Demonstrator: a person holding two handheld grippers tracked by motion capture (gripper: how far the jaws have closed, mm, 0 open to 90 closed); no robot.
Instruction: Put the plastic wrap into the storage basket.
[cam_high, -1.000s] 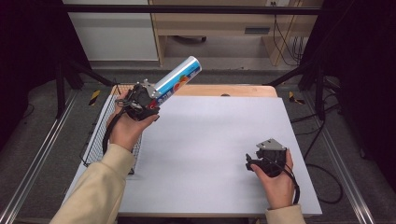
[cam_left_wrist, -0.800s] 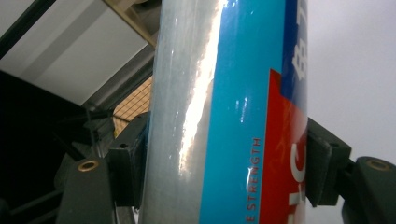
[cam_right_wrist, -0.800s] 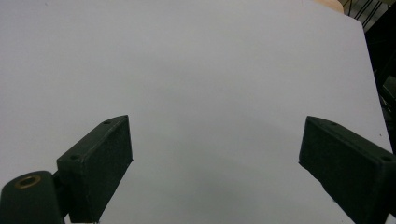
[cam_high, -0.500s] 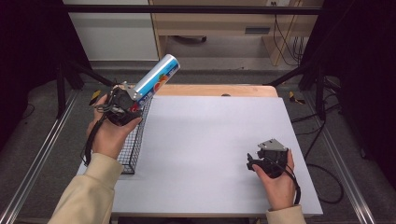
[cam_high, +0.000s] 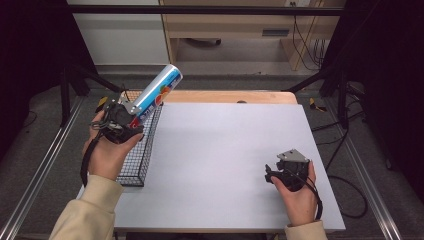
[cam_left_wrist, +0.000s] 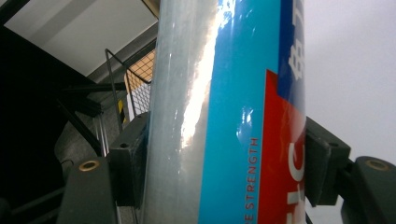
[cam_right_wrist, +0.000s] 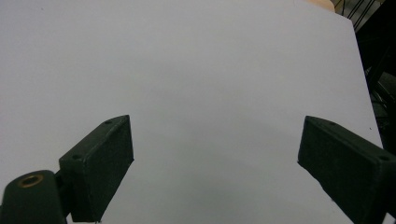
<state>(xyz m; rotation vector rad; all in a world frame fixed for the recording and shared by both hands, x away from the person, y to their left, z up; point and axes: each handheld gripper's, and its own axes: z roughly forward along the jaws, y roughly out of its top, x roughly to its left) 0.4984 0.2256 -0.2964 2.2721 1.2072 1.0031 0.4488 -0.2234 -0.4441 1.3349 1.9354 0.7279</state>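
Observation:
A tall cylindrical can with a pale blue, white and red label points up and to the right, its lower end clamped in my left gripper. The hand holds it over the black wire basket at the table's left edge. In the left gripper view both pads press on the sides of the can. My right gripper rests low over the table's front right, held in the person's hand. In the right gripper view that gripper is open, with bare white tabletop between its jaws.
The white table has a wooden strip along its far edge. The basket's mesh wall rises behind the can. Metal frame rails run along both sides of the table, and a cabinet and shelf stand beyond it.
My left hand has carried the can leftward, from above the table's back left corner to above the wire basket. The right hand has stayed in place.

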